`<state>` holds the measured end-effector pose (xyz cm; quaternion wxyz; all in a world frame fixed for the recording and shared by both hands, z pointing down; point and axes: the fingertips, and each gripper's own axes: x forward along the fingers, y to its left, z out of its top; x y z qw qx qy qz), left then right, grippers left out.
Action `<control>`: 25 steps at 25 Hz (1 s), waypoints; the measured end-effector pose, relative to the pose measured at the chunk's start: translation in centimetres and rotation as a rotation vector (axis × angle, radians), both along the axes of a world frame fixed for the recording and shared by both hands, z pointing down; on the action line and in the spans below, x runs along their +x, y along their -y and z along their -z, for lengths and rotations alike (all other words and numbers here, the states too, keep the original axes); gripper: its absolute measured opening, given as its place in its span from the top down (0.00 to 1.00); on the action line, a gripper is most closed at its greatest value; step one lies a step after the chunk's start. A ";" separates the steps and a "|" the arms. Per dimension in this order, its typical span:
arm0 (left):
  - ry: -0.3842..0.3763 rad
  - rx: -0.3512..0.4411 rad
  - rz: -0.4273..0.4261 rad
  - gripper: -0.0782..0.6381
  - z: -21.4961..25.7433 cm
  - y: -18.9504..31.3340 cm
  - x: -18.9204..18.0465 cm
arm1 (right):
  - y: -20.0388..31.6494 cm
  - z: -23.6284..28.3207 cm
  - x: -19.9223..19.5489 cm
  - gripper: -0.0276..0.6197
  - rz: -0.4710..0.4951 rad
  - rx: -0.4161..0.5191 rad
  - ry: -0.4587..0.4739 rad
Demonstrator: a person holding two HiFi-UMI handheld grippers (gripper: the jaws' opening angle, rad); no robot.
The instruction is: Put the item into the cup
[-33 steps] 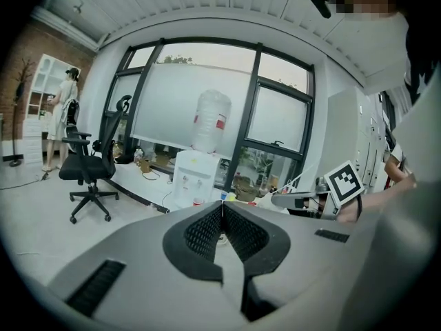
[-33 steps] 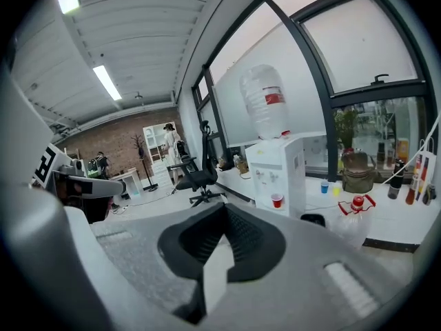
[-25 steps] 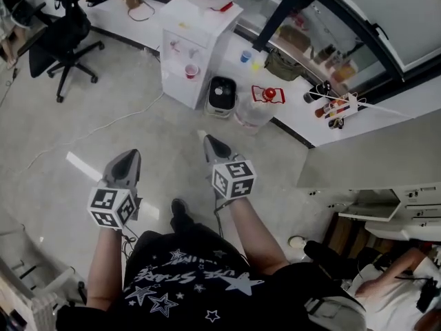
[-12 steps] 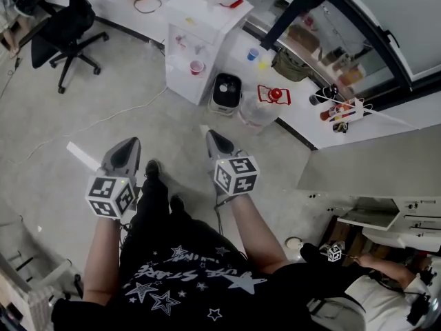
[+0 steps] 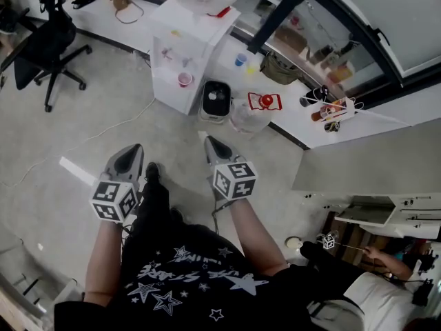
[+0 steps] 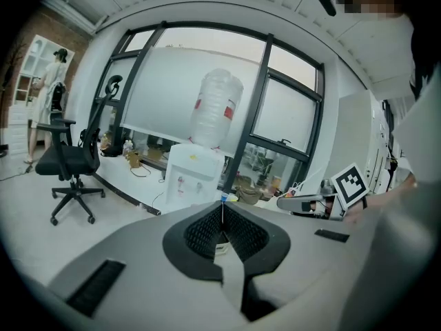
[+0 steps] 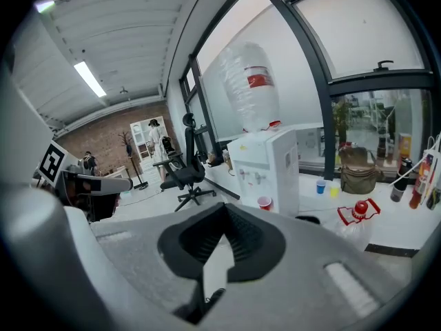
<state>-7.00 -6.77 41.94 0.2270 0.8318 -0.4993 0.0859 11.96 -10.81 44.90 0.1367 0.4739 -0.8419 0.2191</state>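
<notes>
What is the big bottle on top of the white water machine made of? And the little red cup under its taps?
The big bottle looks like clear plastic: light shows through it, and it is a bit shiny. The red cup is probably thin plastic, or maybe coated paper. It is plain red outside and pale inside, but too small here to be sure.

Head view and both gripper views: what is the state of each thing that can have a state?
Left gripper: jaws together, nothing between them.
Right gripper: jaws together, nothing between them.
Red cup: upright, in the water dispenser alcove.
Blue cup: upright, open top.
Clear jug: upright, red cap on.
Office chair: upright, nobody sitting.
</notes>
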 end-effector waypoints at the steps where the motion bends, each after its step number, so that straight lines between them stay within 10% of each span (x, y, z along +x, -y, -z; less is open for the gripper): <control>1: -0.001 -0.001 -0.005 0.88 -0.2 1.1 -0.3 | 1.0 -0.1 -0.2 0.95 -0.005 -0.001 -0.004; 25: -0.003 -0.157 -0.218 0.88 -7.6 22.0 -4.7 | 21.6 -8.4 -7.4 0.95 -0.132 -0.139 -0.080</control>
